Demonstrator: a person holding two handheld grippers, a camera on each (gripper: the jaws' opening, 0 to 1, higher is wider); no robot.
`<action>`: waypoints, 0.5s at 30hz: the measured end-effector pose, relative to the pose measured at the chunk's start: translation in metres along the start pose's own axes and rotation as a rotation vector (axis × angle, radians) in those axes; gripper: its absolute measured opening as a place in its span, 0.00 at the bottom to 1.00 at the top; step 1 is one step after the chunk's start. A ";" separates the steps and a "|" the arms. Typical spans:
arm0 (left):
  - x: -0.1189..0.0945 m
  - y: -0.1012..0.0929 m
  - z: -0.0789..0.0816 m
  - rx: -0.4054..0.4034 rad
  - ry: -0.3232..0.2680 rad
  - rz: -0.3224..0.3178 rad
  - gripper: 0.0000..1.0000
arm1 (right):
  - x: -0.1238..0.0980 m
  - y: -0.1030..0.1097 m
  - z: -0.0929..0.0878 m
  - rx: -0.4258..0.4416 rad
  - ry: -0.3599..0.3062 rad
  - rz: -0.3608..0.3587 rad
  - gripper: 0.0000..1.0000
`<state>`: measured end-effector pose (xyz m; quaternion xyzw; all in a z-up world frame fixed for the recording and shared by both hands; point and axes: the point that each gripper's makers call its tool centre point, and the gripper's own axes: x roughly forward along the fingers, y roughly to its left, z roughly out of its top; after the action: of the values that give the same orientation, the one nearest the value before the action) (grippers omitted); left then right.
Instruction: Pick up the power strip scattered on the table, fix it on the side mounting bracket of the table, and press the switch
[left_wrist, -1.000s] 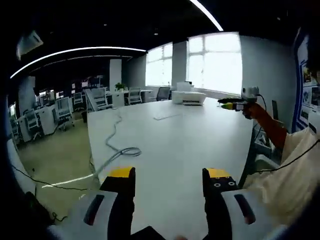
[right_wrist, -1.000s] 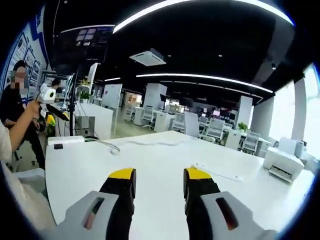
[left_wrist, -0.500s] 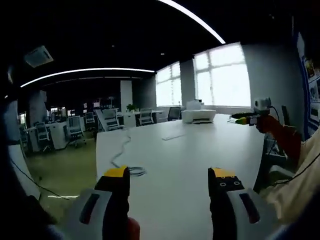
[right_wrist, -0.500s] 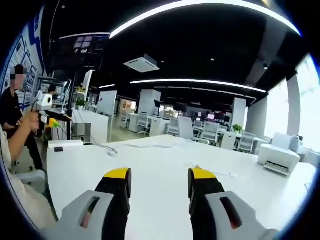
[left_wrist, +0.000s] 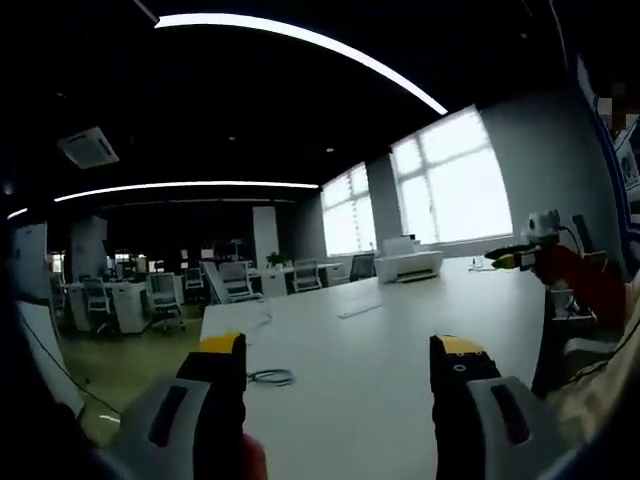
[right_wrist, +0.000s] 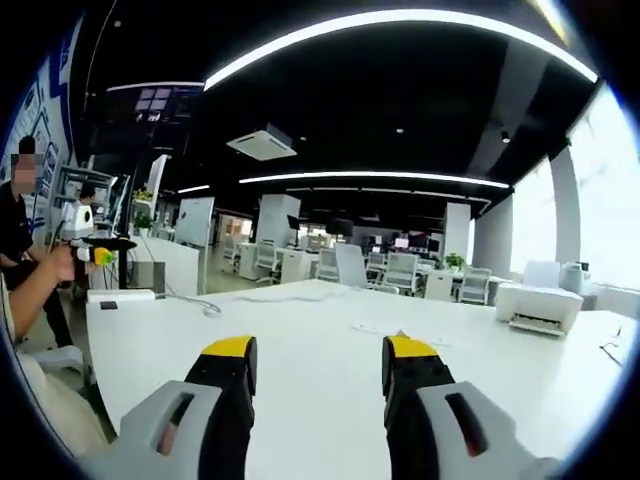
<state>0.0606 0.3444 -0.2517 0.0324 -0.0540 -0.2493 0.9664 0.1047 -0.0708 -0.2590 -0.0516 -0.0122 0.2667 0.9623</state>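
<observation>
My left gripper (left_wrist: 338, 350) stands open over the near end of the white table (left_wrist: 370, 380), with nothing between its yellow-tipped jaws. My right gripper (right_wrist: 319, 352) is open too, low over the same table (right_wrist: 300, 340) and holding nothing. A white oblong block with a dark mark, which looks like the power strip (right_wrist: 119, 295), lies at the table's left corner in the right gripper view, and a thin cable (right_wrist: 205, 305) trails from it. A coil of cable (left_wrist: 270, 377) lies ahead of the left jaw. Each gripper appears in the other's view, held in a hand: right gripper (left_wrist: 522, 257), left gripper (right_wrist: 92, 252).
A long flat white strip (left_wrist: 358, 308) (right_wrist: 395, 330) lies mid-table. A white printer (left_wrist: 408, 265) (right_wrist: 538, 305) stands at the far end. Office chairs and desks (right_wrist: 380, 272) fill the room behind. A person (right_wrist: 18, 250) stands at the left in the right gripper view.
Both views have tilted up and dropped closer to table level, so the tabletop looks flatter and more ceiling shows. Both grippers stay open and hold nothing.
</observation>
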 end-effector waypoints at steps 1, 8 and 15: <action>-0.001 0.001 -0.001 0.008 -0.015 0.011 0.81 | -0.001 -0.001 -0.001 0.006 -0.007 -0.002 0.47; 0.001 -0.008 -0.010 0.090 -0.042 -0.005 0.87 | -0.004 -0.004 -0.015 0.021 -0.016 -0.020 0.55; 0.004 -0.007 -0.018 0.083 -0.035 0.012 0.84 | -0.010 0.007 -0.016 0.006 -0.017 -0.018 0.63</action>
<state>0.0633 0.3371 -0.2697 0.0679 -0.0814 -0.2416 0.9646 0.0936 -0.0712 -0.2758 -0.0465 -0.0202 0.2582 0.9648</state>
